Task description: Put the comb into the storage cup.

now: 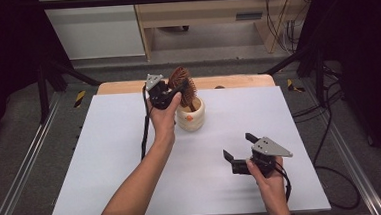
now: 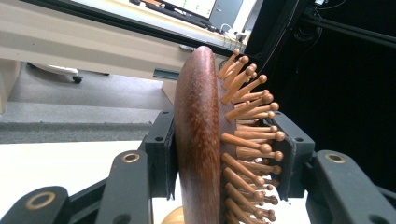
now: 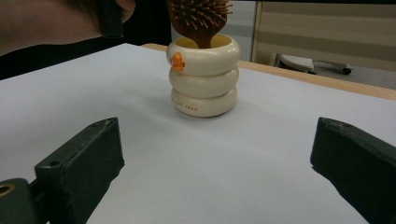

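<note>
The dark brown wooden paddle hairbrush [image 1: 183, 83] stands handle-down in the cream ringed ceramic cup [image 1: 191, 116], its head clamped by the left gripper [image 1: 170, 92]. Likely next: release cleanly. The right gripper [image 1: 240, 152] waits agape nearby.

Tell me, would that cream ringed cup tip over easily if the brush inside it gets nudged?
Possibly. The cup looks squat and wide-based, which should steady it, but the wooden hairbrush stands tall from its mouth, so a sideways pull could lever it over. It looks glossy, so it may instead slide on the smooth white table.
</note>
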Demonstrator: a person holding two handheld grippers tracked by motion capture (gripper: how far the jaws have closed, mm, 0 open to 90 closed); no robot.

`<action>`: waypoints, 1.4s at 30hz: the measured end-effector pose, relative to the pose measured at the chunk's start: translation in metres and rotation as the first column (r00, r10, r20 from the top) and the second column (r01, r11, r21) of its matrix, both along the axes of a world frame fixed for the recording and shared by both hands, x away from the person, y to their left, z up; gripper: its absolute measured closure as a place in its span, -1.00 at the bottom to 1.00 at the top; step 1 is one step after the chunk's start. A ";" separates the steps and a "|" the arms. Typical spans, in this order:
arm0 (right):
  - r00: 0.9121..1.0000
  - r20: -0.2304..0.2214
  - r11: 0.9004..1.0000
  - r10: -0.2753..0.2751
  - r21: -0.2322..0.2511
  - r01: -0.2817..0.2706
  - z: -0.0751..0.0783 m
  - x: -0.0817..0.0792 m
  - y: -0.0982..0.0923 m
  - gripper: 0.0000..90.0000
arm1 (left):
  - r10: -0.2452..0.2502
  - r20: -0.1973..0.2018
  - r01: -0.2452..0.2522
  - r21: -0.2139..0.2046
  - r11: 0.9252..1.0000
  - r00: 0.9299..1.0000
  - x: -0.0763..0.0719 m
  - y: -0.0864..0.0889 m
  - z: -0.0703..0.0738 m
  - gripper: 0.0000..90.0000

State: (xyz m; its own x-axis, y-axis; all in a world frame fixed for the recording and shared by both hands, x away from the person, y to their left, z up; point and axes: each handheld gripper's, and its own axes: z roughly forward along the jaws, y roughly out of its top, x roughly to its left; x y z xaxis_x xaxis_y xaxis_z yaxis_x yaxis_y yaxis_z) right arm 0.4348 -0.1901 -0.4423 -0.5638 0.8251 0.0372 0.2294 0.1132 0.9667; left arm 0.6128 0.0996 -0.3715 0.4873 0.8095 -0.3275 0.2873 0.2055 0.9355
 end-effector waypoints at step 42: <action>1.000 -0.008 1.000 0.012 0.007 -0.012 -0.001 0.002 0.000 -0.94 | 0.010 -0.017 -0.010 -0.034 0.999 1.000 -0.001 0.017 -0.009 0.07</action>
